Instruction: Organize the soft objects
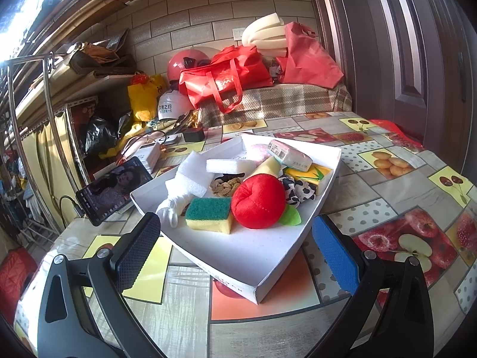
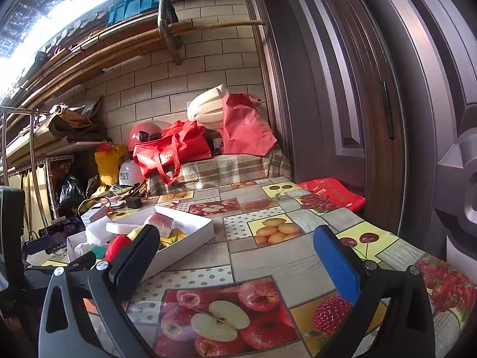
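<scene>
A shallow white box point(image 1: 253, 256) on the table holds soft things: a red plush apple point(image 1: 258, 201), a green-and-yellow sponge point(image 1: 210, 214), white foam blocks point(image 1: 229, 165), a white glove point(image 1: 173, 205), a cow-print scrunchie point(image 1: 301, 192), a tissue pack point(image 1: 290, 155) and a yellow packet point(image 1: 310, 174). My left gripper point(image 1: 237, 238) is open and empty, its fingers either side of the box's near corner. My right gripper point(image 2: 237, 247) is open and empty over bare tablecloth, to the right of the box point(image 2: 190, 235).
The table has a fruit-print cloth point(image 2: 268, 256). A phone point(image 1: 114, 189) leans left of the box, with cables and a small black block point(image 1: 193, 134) behind. Red bags point(image 1: 226, 77), helmets and foam sit on a plaid bench behind. A brown door point(image 2: 372, 104) stands right.
</scene>
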Motion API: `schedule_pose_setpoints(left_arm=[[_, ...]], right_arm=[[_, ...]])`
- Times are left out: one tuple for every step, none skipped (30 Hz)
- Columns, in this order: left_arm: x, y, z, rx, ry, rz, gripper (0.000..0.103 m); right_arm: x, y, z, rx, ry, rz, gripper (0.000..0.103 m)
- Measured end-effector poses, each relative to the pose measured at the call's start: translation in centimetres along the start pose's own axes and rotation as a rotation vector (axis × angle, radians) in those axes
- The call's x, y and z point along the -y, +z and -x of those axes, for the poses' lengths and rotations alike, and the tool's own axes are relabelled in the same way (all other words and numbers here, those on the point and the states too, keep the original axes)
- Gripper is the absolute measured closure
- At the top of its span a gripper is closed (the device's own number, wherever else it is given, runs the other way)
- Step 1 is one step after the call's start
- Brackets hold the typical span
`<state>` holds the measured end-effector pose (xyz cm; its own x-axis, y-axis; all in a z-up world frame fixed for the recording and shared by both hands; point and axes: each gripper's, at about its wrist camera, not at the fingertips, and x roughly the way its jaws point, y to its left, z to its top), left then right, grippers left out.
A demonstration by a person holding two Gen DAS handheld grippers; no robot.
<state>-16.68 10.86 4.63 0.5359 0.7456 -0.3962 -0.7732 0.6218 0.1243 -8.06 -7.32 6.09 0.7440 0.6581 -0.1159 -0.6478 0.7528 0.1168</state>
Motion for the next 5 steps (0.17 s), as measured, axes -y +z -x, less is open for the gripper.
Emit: schedule_pose_setpoints(left_arm=[[0.00, 0.01, 0.00, 0.000, 0.000, 0.000, 0.000], [0.04, 0.01, 0.00, 0.000, 0.002, 0.001, 0.000], [0.06, 0.00, -0.02, 0.000, -0.001, 0.002, 0.000], [0.11, -0.03, -0.03, -0.001, -0.003, 0.003, 0.000], [0.16, -0.03, -0.12, -0.003, -0.007, 0.003, 0.000]], right_arm=[[-0.02, 0.01, 0.00, 0.000, 0.000, 0.000, 0.000], [-0.03, 0.02, 0.00, 0.000, 0.000, 0.000, 0.000], [-0.02, 0.02, 0.00, 0.000, 0.000, 0.000, 0.000], [-0.03, 0.01, 0.00, 0.000, 0.000, 0.000, 0.000], [0.00, 0.02, 0.00, 0.000, 0.000, -0.001, 0.000]])
